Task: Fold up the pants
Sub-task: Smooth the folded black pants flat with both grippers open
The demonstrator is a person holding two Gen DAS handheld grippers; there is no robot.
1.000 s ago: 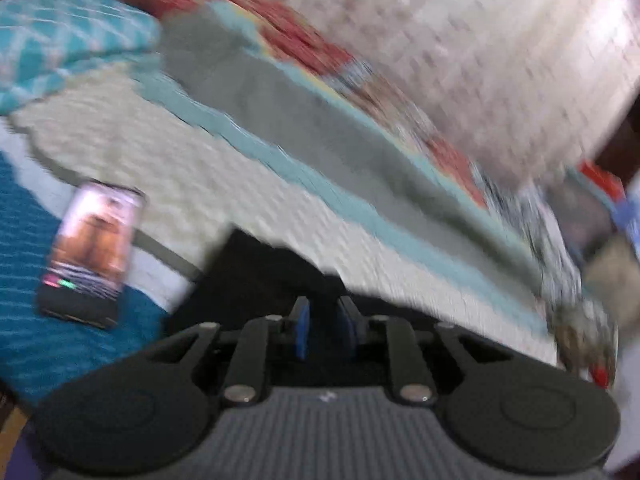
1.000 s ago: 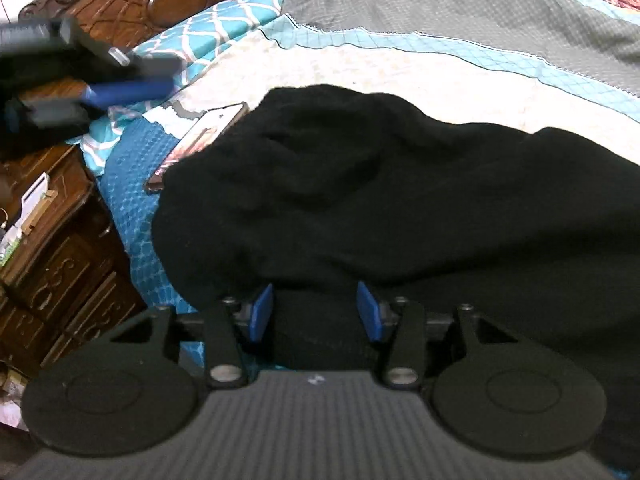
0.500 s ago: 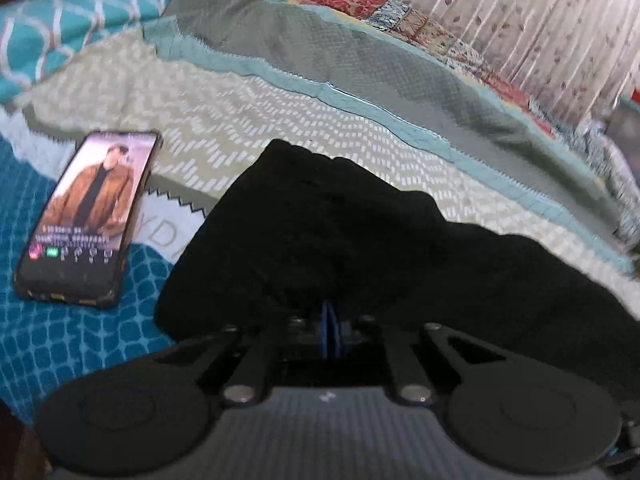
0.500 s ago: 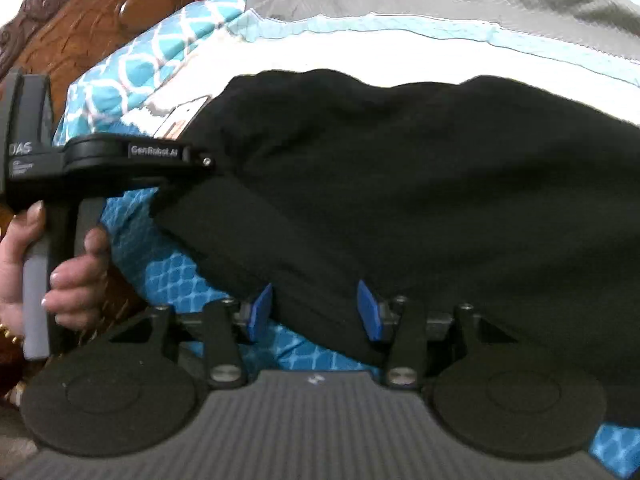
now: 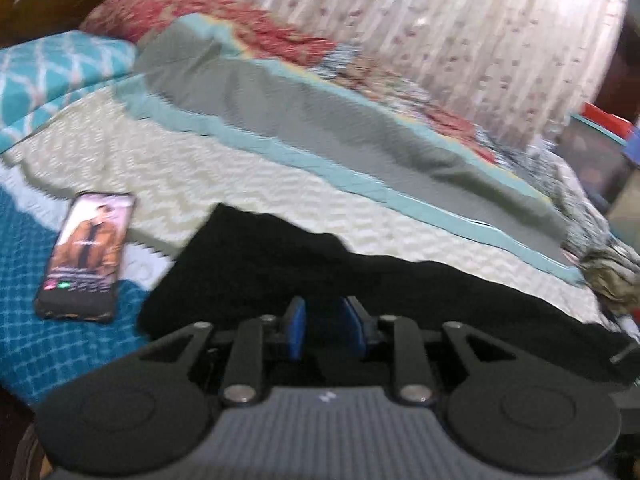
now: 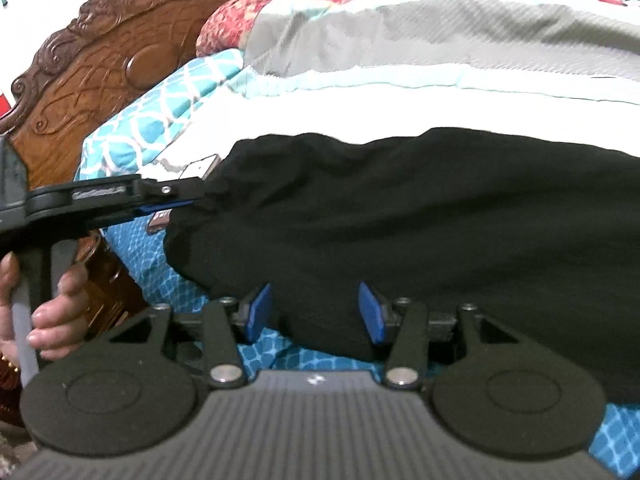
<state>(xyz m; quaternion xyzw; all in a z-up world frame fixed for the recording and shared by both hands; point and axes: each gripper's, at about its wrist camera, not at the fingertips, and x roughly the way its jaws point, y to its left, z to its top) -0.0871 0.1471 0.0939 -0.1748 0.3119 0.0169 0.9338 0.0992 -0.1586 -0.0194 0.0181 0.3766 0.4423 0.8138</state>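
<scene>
Black pants (image 6: 420,216) lie in a long heap across the bed; they also show in the left wrist view (image 5: 304,276). My left gripper (image 5: 325,330) has its blue pads a small gap apart over the pants' near edge, with dark cloth between them. In the right wrist view the left gripper (image 6: 188,200) touches the pants' left end. My right gripper (image 6: 314,312) is open, its pads on either side of the pants' near edge.
A phone (image 5: 88,248) with a lit screen lies on the teal bedspread (image 5: 24,320) left of the pants. A carved wooden headboard (image 6: 104,72) stands at the left. A grey and teal blanket (image 5: 320,120) lies beyond the pants.
My left gripper, shut on the pants' edge half a second ago, has opened slightly. The right gripper has stayed open and drawn closer to the pants' near edge.
</scene>
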